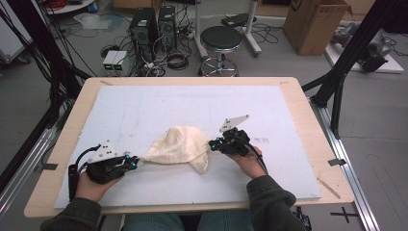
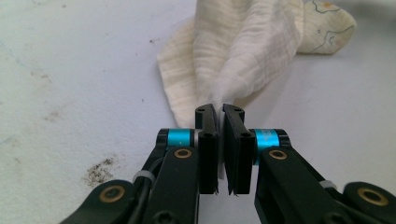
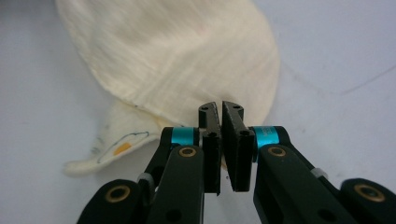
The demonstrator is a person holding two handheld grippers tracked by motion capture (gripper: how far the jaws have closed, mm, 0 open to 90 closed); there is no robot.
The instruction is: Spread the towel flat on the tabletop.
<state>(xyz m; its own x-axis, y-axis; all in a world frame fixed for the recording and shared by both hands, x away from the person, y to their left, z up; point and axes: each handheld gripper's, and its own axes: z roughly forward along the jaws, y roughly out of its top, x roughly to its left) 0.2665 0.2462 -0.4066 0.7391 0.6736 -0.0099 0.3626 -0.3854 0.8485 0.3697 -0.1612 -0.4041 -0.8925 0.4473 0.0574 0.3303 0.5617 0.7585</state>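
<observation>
On the white table (image 1: 144,110) lies a cream cloth (image 1: 180,144), bunched up in the middle. Left gripper (image 1: 134,162) has its jaws pinched tight on the cloth's left corner. Right gripper (image 1: 213,143) has its jaws pinched tight on the cloth's right edge.

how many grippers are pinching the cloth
2: the left gripper pinches the cloth at its left corner, the right gripper at its right edge.
</observation>
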